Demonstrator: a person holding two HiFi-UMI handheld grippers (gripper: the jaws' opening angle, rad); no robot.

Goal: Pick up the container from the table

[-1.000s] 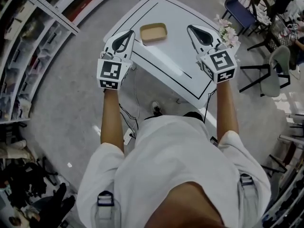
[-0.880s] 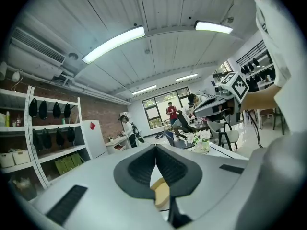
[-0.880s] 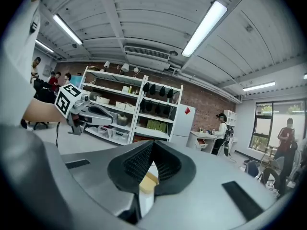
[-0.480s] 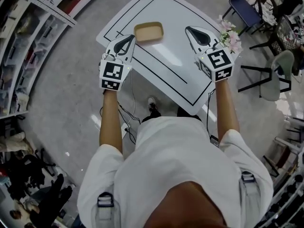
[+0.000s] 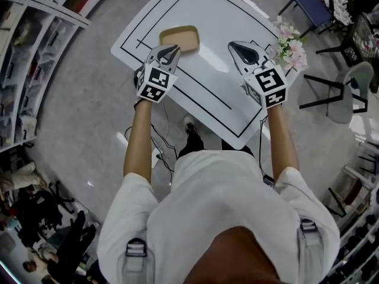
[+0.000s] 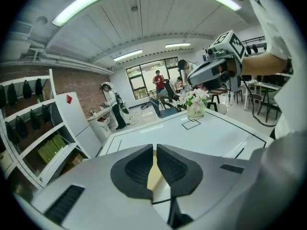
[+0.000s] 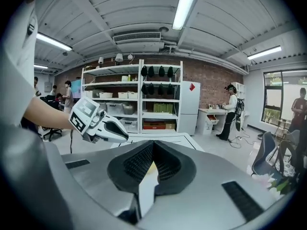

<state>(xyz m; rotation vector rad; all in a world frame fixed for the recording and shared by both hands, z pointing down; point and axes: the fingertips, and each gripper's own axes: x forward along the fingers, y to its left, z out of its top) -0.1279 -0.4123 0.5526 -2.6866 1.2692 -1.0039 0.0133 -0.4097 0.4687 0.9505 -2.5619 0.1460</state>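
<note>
A shallow tan container [image 5: 183, 36] lies on the white table [image 5: 228, 19], inside its black outline near the left side. My left gripper [image 5: 174, 48] is shut and empty, with its tips at the container's near edge. In the left gripper view only a tan sliver of the container [image 6: 154, 175] shows through the narrow slit between the jaws of the left gripper [image 6: 154, 148]. My right gripper [image 5: 233, 44] hovers over the table to the container's right, shut and empty. In the right gripper view the right gripper [image 7: 153, 145] points toward the left gripper [image 7: 98, 123].
A pot of pink flowers [image 5: 288, 47] stands at the table's right edge, close to my right gripper. Chairs [image 5: 343, 93] stand on the right, shelving [image 5: 35, 40] on the left. Cables [image 5: 163, 141] lie on the floor under the near edge. People stand in the background.
My left gripper has moved from the table's left edge inward to the container's near side. The right gripper stayed roughly where it was. The head view has shifted.
</note>
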